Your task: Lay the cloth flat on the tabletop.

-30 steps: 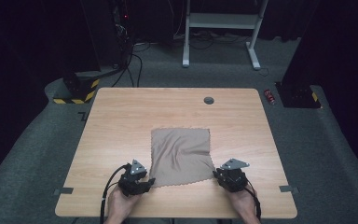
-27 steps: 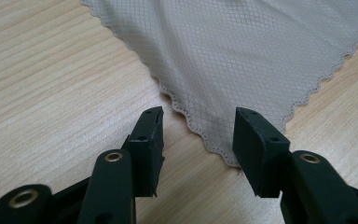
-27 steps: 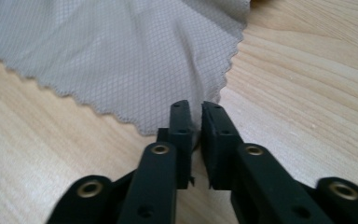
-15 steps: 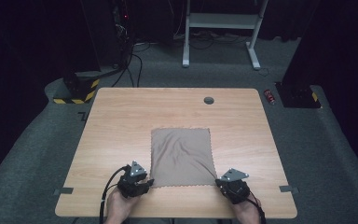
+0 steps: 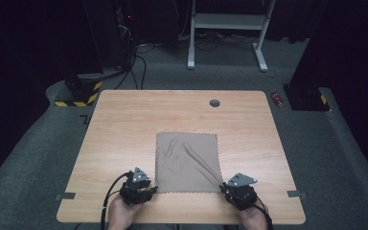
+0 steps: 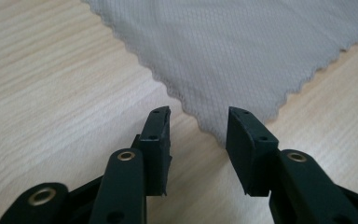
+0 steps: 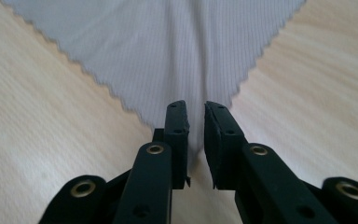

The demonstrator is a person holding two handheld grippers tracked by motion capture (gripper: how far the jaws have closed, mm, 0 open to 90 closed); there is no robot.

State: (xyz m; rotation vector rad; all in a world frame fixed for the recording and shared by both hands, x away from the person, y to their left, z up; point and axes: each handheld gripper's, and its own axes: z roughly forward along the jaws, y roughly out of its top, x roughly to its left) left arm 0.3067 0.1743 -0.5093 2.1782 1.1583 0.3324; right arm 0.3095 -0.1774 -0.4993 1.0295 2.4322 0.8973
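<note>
A grey-brown cloth (image 5: pixel 187 163) with a scalloped edge lies flat on the wooden table (image 5: pixel 124 124), and a crease runs to its near right corner. My left gripper (image 5: pixel 151 189) stands open at the near left corner. In the left gripper view the cloth's corner (image 6: pixel 237 46) points into the wide gap of my left gripper (image 6: pixel 198 121) without touching the pads; the jaws have just been opening a little. My right gripper (image 5: pixel 224 186) is at the near right corner. In the right gripper view the cloth (image 7: pixel 168 46) tapers into the narrow gap of my right gripper (image 7: pixel 196 112), whose jaws have just been opening.
A round cable hole (image 5: pixel 214 102) sits near the table's far edge. Tape marks (image 5: pixel 64 196) lie on the grey floor beside both near corners. A white frame (image 5: pixel 225 21), cables and a red can (image 5: pixel 278 99) lie beyond the table.
My right gripper has moved toward the near edge, drawing the cloth's near right corner with it, so the cloth lies squarer. The left gripper has stayed in place.
</note>
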